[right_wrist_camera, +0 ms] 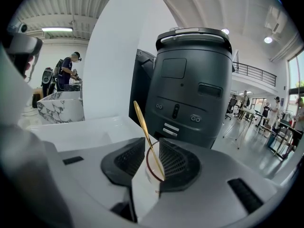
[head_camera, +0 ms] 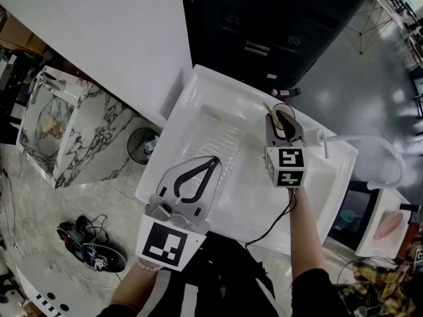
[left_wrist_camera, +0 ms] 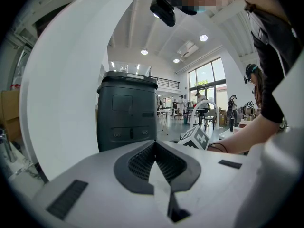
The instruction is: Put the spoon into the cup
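A white cup with a brown rim sits between the jaws of my right gripper, which is shut on it. A thin golden spoon stands in the cup, its handle leaning up and to the left. The head view shows the same cup and spoon over the far right part of the white sink, held by the right gripper. My left gripper hangs over the sink's near left edge. Its jaws meet at the tips with nothing between them.
The sink has a ridged drainboard and a white arched faucet at its right end. A tall dark bin stands just behind it. A marble counter and shoes on the floor lie to the left.
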